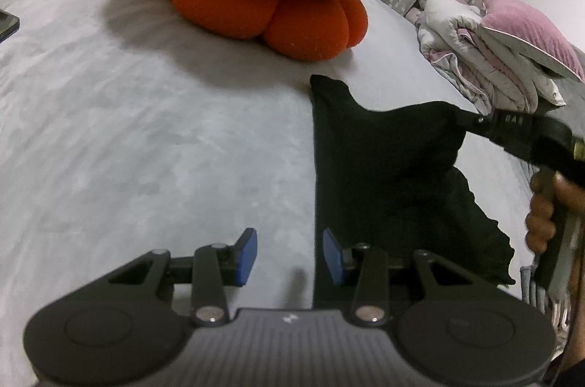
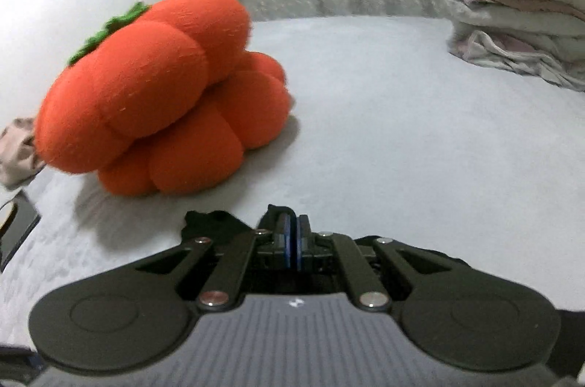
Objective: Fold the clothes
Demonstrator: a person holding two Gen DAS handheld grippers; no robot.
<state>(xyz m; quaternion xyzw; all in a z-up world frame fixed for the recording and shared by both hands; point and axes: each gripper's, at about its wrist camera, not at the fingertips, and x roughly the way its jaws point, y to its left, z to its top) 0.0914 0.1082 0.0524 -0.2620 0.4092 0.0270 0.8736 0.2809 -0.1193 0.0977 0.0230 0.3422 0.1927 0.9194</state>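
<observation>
Black garment (image 1: pixel 380 167) mostly hidden behind R gripper (image 2: pixel 293 241).

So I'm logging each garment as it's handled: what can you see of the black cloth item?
The black cloth garment is plain, soft-looking, with a wavy edge. One corner is pinched and lifted in the shut right gripper; the rest drapes to the grey bedsheet. Its straight left edge runs by the open left gripper, which isn't gripping it.

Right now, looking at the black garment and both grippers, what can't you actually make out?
- Black garment: its kind and its near hem, left wrist view; the left gripper body covers it.
- Right gripper: pads unseen there, blurred and dark against the cloth.
- Garment in the right wrist view: mostly hidden under the gripper.
</observation>
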